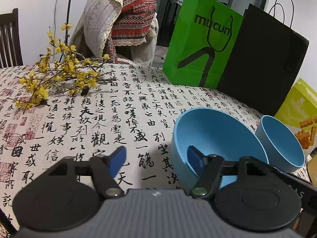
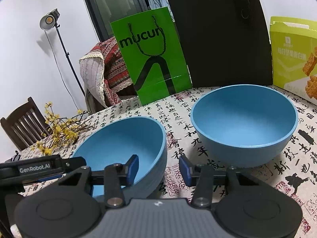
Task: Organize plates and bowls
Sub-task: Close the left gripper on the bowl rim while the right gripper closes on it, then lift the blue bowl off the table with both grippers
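Two blue bowls stand on a table with a calligraphy cloth (image 1: pixel 99 119). The nearer bowl (image 1: pixel 214 136) (image 2: pixel 122 144) looks tipped slightly; the second bowl (image 1: pixel 281 140) (image 2: pixel 243 123) sits upright to its right. My left gripper (image 1: pixel 156 152) straddles the nearer bowl's left wall, with one pad (image 1: pixel 195 162) inside and the other pad (image 1: pixel 118 162) well outside over the cloth. My right gripper (image 2: pixel 158 159) straddles the same bowl's right wall. Its left pad (image 2: pixel 132 168) is inside and its right pad (image 2: pixel 185 168) outside, with cloth visible between that pad and the wall. Neither gripper presses on the bowl.
A green paper bag (image 1: pixel 202 45), a black bag (image 1: pixel 263 65) and a yellow-green snack box (image 1: pixel 299 115) line the table's far side. Yellow flowering branches (image 1: pixel 59 73) lie at the left. Behind are a cloth-draped chair (image 1: pixel 118 23), a wooden chair (image 2: pixel 21 127) and a lamp stand (image 2: pixel 49 19).
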`<action>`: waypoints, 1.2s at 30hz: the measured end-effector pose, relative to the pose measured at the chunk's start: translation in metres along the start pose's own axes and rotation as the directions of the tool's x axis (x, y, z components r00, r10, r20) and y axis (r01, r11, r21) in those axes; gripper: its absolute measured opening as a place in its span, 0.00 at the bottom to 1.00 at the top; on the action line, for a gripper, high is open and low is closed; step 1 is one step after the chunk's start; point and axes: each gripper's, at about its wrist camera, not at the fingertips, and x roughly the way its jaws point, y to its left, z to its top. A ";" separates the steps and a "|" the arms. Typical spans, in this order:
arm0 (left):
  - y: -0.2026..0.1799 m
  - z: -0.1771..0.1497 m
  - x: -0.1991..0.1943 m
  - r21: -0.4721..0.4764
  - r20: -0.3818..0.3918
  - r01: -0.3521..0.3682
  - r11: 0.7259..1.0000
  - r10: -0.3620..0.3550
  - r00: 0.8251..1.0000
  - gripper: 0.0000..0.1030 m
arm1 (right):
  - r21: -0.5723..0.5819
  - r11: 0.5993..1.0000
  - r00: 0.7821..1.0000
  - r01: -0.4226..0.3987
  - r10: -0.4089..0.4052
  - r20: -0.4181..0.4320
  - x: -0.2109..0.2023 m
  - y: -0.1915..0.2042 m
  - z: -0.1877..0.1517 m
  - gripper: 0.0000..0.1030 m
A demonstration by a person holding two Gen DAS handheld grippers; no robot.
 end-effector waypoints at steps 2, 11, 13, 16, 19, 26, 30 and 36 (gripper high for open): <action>-0.001 0.000 0.000 0.005 -0.001 0.019 1.000 -0.019 1.000 0.57 | 0.001 1.000 1.000 -0.006 0.006 -0.001 0.000 0.000 0.000 0.40; -0.009 -0.002 -0.002 0.057 0.001 0.072 0.996 -0.073 0.997 0.31 | -0.006 0.999 0.999 -0.032 0.032 0.001 0.000 0.001 -0.001 0.26; -0.012 -0.003 -0.003 0.072 0.003 0.078 0.994 -0.079 0.997 0.29 | -0.005 1.000 1.000 -0.031 0.031 0.002 0.000 0.000 0.000 0.24; -0.017 -0.005 -0.007 0.098 0.018 0.075 0.992 -0.077 0.997 0.29 | -0.011 0.999 0.999 -0.037 0.037 0.007 -0.002 0.001 -0.001 0.22; -0.020 -0.006 -0.009 0.113 0.025 0.069 0.991 -0.072 0.997 0.29 | -0.016 0.999 1.000 -0.030 0.030 0.007 -0.001 0.002 0.000 0.21; -0.021 -0.006 -0.011 0.119 0.029 0.064 0.991 -0.068 0.997 0.29 | -0.011 0.999 1.000 -0.030 0.031 0.005 -0.001 -0.001 0.001 0.20; -0.023 -0.005 -0.013 0.129 0.039 0.062 0.990 -0.067 0.997 0.29 | -0.007 0.999 0.999 -0.035 0.035 0.012 -0.003 -0.001 0.001 0.20; -0.025 -0.004 -0.017 0.132 0.052 0.059 0.989 -0.066 0.996 0.29 | 0.006 0.999 0.999 -0.046 0.046 0.022 -0.008 -0.002 0.001 0.20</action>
